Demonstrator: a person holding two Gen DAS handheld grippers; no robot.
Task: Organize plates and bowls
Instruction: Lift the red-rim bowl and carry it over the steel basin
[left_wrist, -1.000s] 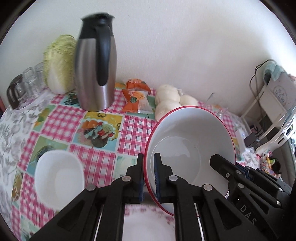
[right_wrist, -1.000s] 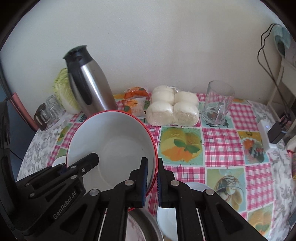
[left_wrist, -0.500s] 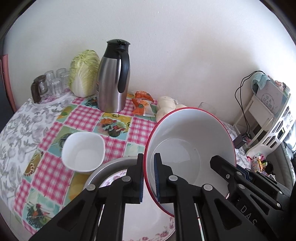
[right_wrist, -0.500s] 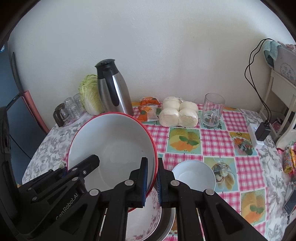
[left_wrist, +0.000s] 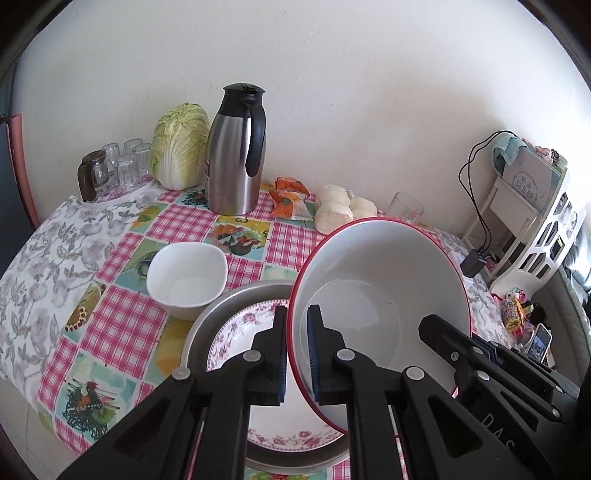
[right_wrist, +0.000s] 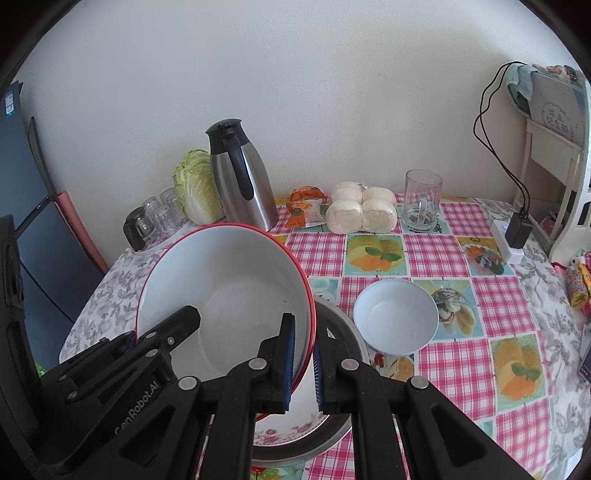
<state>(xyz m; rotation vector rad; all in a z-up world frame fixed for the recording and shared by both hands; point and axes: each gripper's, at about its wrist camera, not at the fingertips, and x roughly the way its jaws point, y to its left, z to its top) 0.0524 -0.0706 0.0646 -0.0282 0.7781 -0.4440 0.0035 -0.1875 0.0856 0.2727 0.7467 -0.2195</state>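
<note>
A large white bowl with a red rim (left_wrist: 384, 280) is held tilted above the desk (right_wrist: 436, 254), each claw, left (left_wrist: 297, 354) and right (right_wrist: 303, 363), clamped on opposite sides of its rim. Below sits a metal basin (left_wrist: 207, 325) holding a floral plate (left_wrist: 236, 332). Either side stand an empty square white bowl (left_wrist: 186, 275) and an empty pale blue bowl (right_wrist: 395, 314).

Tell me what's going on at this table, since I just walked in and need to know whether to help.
A person is tidying dishes with two hand-held grippers. The left hand-held gripper and the right hand-held gripper each pinch opposite rims of a red-rimmed white bowl, holding it tilted above a floral plate that sits in a metal pan. A square white bowl and a pale blue bowl sit on the checked tablecloth.
</note>
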